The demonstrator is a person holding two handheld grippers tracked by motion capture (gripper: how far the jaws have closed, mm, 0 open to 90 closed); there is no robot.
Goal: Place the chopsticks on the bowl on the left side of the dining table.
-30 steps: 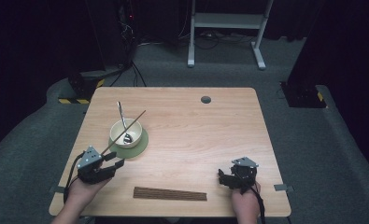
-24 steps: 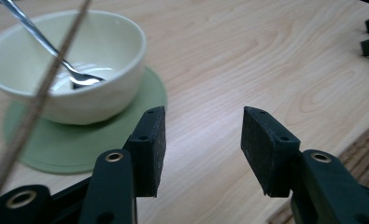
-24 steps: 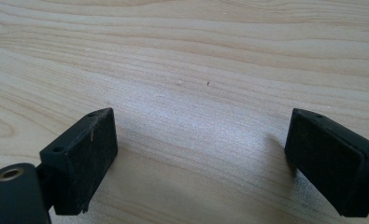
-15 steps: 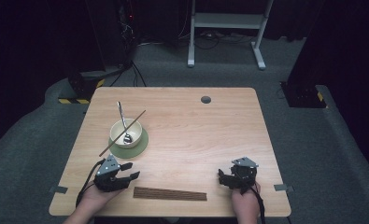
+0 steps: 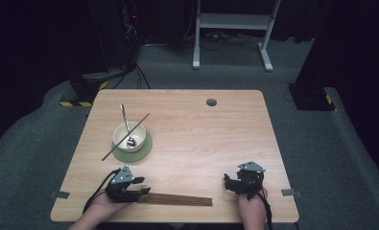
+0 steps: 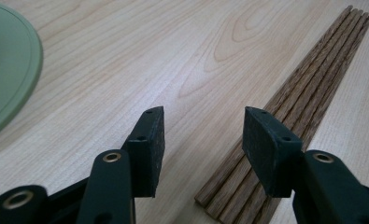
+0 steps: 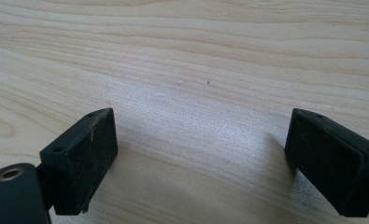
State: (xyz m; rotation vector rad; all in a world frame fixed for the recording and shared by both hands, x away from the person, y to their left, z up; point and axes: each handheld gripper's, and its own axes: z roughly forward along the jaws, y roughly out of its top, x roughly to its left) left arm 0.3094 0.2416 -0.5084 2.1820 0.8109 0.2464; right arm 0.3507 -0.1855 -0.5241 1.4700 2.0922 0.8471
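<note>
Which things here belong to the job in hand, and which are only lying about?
Probably in the job:
- left gripper, open, at the row's end
- row of brown chopsticks
- bowl holding a spoon and one chopstick
- green saucer

Lying about:
- right gripper, open over bare table
- table's grommet hole

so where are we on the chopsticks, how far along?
Done: one chopstick lies across the bowl beside the spoon. In hand: nothing gripped; the left gripper is open at the near end of the chopstick bundle. Left: the bundle lies on the table. The right gripper rests open.
</note>
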